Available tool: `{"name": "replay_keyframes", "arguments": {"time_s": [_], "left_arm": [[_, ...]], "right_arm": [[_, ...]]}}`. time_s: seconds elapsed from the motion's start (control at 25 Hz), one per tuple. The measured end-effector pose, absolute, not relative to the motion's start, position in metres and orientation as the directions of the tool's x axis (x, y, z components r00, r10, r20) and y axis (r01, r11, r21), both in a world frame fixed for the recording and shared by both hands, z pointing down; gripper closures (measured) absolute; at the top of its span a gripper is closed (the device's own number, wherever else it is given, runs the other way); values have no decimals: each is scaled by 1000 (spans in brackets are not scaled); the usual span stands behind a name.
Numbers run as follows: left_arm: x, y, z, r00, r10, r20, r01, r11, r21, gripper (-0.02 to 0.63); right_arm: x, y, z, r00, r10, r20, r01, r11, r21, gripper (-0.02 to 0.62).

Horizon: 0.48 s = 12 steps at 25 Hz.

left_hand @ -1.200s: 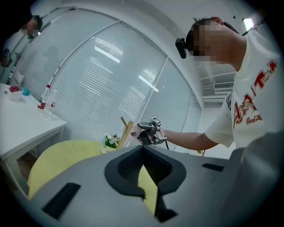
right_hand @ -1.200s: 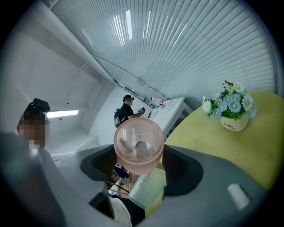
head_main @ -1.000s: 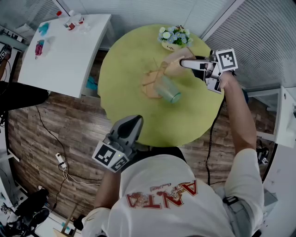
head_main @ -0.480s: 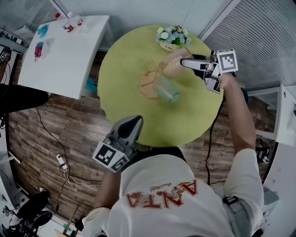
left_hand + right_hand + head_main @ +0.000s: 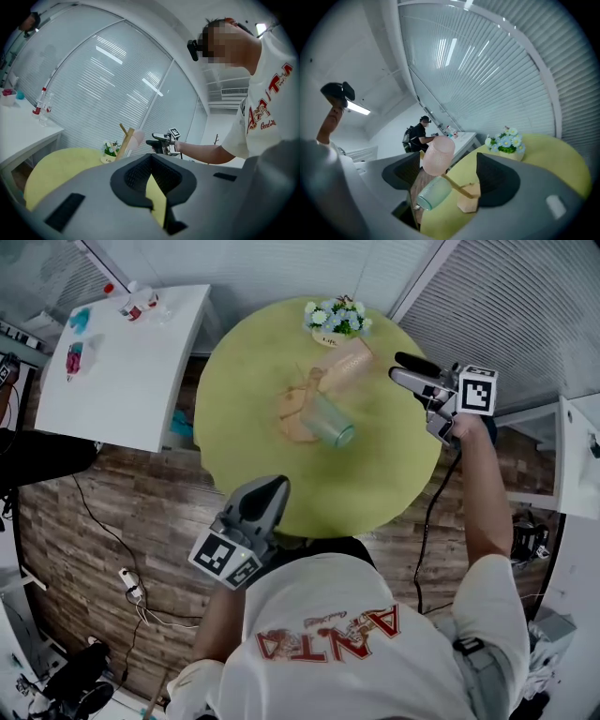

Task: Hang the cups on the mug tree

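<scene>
Right gripper hangs just beside the mug tree, clear of the pink cup. Its jaws have just been opening and stand wide, nothing between the pads. The pink cup sits high on the tree. The green cup hangs lower on another peg, tilted. The tree stands on the round yellow surface, a flower pot near it at the far rim. Left gripper hovers over the near edge, jaws pinched together, empty.
</scene>
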<state>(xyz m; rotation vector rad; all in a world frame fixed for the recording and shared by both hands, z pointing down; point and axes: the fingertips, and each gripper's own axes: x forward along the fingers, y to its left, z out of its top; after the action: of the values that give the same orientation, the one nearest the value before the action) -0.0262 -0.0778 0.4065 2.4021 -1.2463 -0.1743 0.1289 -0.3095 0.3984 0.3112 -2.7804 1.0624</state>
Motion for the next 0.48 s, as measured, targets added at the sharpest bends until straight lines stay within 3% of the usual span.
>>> {"name": "replay_keyframes", "arguments": {"time_s": [0.16, 0.28, 0.48], "left_arm": [[-25, -77, 401, 605, -792, 82, -742, -524, 419, 597], [-23, -75, 397, 626, -776, 75, -726, -546, 417, 597], [-21, -67, 383, 658, -751, 59, -706, -587, 397, 597]], "right_arm": [[159, -289, 401, -877, -377, 297, -475, 773, -421, 267], [167, -263, 390, -799, -538, 270, -600, 746, -289, 393], [160, -204, 368, -739, -655, 158, -672, 696, -254, 528]]}}
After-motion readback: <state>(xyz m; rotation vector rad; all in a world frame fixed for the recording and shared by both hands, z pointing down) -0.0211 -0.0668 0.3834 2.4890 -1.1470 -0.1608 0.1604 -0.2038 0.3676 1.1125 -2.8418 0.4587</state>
